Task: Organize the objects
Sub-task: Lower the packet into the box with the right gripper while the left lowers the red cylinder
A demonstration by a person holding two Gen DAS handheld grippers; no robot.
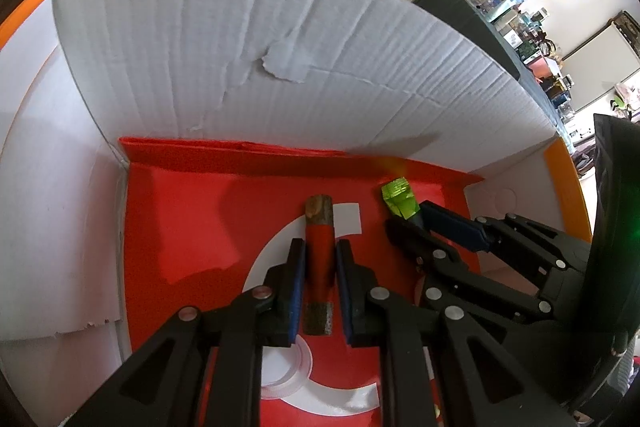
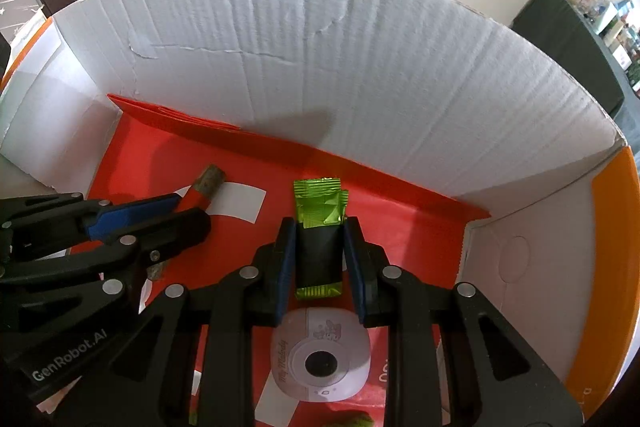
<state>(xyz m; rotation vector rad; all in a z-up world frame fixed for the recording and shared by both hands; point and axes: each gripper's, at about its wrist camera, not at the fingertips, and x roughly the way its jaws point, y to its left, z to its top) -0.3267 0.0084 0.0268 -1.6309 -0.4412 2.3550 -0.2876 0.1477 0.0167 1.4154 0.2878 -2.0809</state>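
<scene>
Both grippers are inside a white cardboard box [image 1: 280,39] with a red sheet [image 1: 180,227] on its floor. My left gripper [image 1: 319,247] is shut on a red stick packet [image 1: 318,247] with brown ends; it also shows in the right wrist view [image 2: 206,187]. My right gripper [image 2: 319,227] is shut on a black and green sachet [image 2: 319,215], whose green tip shows in the left wrist view [image 1: 398,197]. The right gripper [image 1: 412,221] sits just right of the left one. Both packets are low over the red floor; I cannot tell if they touch it.
A white rounded gadget with a dark round centre [image 2: 320,359] lies on the box floor below the right gripper. The tall back wall [image 2: 360,67] and orange-edged side flaps [image 2: 612,247] close in the space. A dark cabinet [image 1: 468,15] with clutter stands beyond the box.
</scene>
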